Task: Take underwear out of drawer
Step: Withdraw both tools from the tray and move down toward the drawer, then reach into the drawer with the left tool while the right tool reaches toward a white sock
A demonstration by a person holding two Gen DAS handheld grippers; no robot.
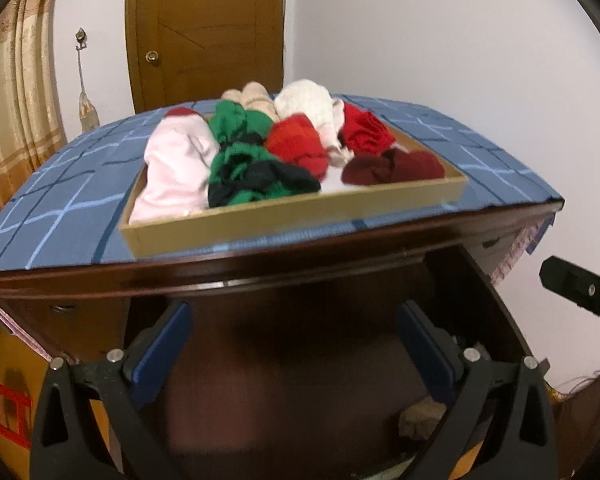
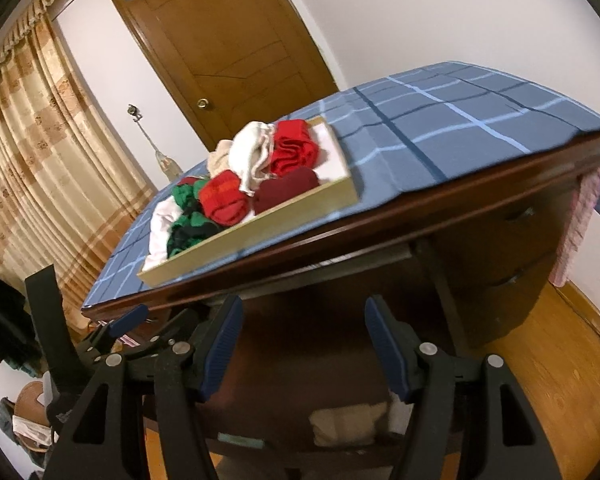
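A shallow tan drawer tray [image 1: 292, 220] sits on a table covered by a blue checked cloth [image 1: 60, 208]. It holds several rolled underwear pieces: pink [image 1: 176, 168], green [image 1: 236, 120], orange-red [image 1: 296, 144], white [image 1: 308, 104], red [image 1: 364, 128], maroon [image 1: 396, 166]. My left gripper [image 1: 296, 344] is open and empty, below the table's front edge. My right gripper [image 2: 304, 344] is open and empty, also below the table edge. The tray [image 2: 260, 224] and underwear [image 2: 224, 196] show in the right wrist view, up and to the left. The left gripper [image 2: 128, 320] shows there too.
The dark wooden table edge [image 1: 260, 264] runs above both grippers. A wooden door [image 1: 208, 28] and a beige curtain [image 1: 16, 112] stand behind. Dark drawers [image 2: 516, 248] are under the table's right side. The wooden floor [image 2: 560, 380] lies at right.
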